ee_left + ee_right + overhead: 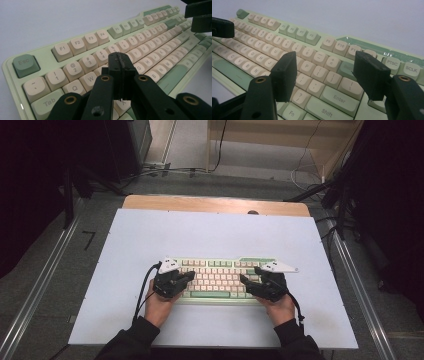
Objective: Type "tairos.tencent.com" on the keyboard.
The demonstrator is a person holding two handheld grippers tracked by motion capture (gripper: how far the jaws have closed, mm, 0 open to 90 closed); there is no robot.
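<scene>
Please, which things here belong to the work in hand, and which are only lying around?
In the work:
keyboard
left tool, jaws shut over the keys
right tool, jaws open over the keys

Lying around:
white mat
wooden table edge
cables on the floor

The desk [210, 204] has a light wood top, exposed along its far edge, with a white sheet [150, 235] laid over most of it. Grey carpeted floor [250, 182] surrounds it. Metal rails [37, 287] run along both sides. Beyond stands pale wooden furniture [280, 140], with black cables [170, 170] trailing across the floor. Dark drapes or equipment [35, 180] flank both sides. Lighting is even overhead.
</scene>
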